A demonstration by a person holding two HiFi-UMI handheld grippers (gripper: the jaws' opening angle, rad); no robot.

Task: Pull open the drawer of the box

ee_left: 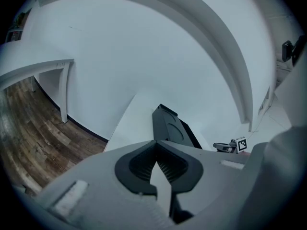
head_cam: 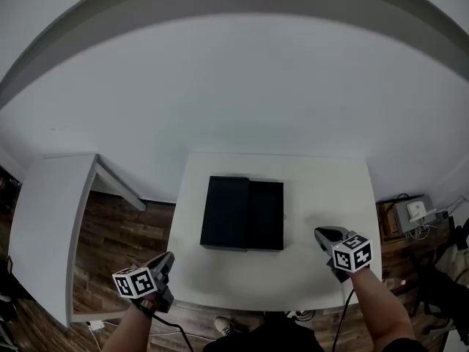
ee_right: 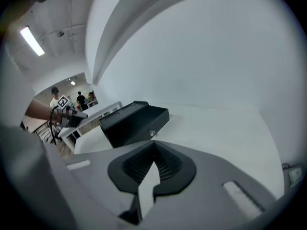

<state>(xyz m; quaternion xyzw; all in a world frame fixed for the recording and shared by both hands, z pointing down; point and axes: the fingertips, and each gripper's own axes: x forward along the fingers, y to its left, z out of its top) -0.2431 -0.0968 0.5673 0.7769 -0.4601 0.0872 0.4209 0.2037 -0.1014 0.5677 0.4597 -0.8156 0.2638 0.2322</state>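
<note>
a: what could go wrong from here?
b: the black box (head_cam: 229,213) lies loose in the middle of the white table (head_cam: 315,189), and its drawer (head_cam: 267,215) looks already slid partly out to the right. pull further with nothing bracing the box and it may skid, or the drawer could come right out. the left gripper (head_cam: 167,259) and right gripper (head_cam: 323,234) both have jaws together, empty, well apart from it.
a: any writing?
b: none readable. a tiny pale mark (ee_right: 152,133) on the box front, too small to read; only square markers on the cubes (head_cam: 352,254).
</note>
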